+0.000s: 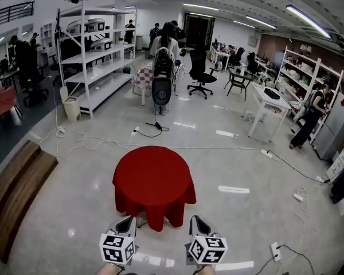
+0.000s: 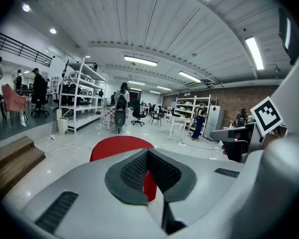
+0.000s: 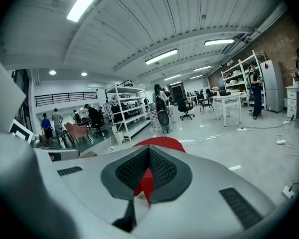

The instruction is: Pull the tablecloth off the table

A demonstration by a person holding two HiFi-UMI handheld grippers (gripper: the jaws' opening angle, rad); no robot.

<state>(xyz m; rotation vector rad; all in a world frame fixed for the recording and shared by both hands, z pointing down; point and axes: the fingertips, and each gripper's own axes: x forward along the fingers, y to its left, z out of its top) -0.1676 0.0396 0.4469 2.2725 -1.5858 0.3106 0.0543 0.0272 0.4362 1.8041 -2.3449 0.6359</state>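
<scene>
Floor (image 1: 235,165) of glossy grey concrete fills most of the head view, spreading through a wide workshop hall under long ceiling lights. White shelving racks (image 1: 97,56) stand at the back left, and wooden steps (image 1: 17,193) run along the left edge. People stand and walk at the far end of the hall.

The red tablecloth (image 1: 153,176) sits in the middle of the floor. It is draped smoothly over a round desk, which it hides, and its hem hangs low all round. A white desk (image 1: 269,99) stands well apart to the right, and a black office chair (image 1: 202,67) stands further back.

The left gripper (image 1: 128,219) and right gripper (image 1: 196,219) rise from the bottom edge. Each points towards the near hem, one on either side of the cloth's lowest fold. The tips are near the hem, but contact cannot be made out.

In both gripper views the fingers are closed together. Their dark ribbed pads (image 2: 132,171) meet at the tip. Only a sliver of red shows in the notch below, and the cloth's top shows beyond.

The marker cubes (image 1: 117,248) sit behind the fingers. Thin cables (image 1: 92,139) trail across the floor, and a white power strip (image 1: 275,251) lies at the lower right.
</scene>
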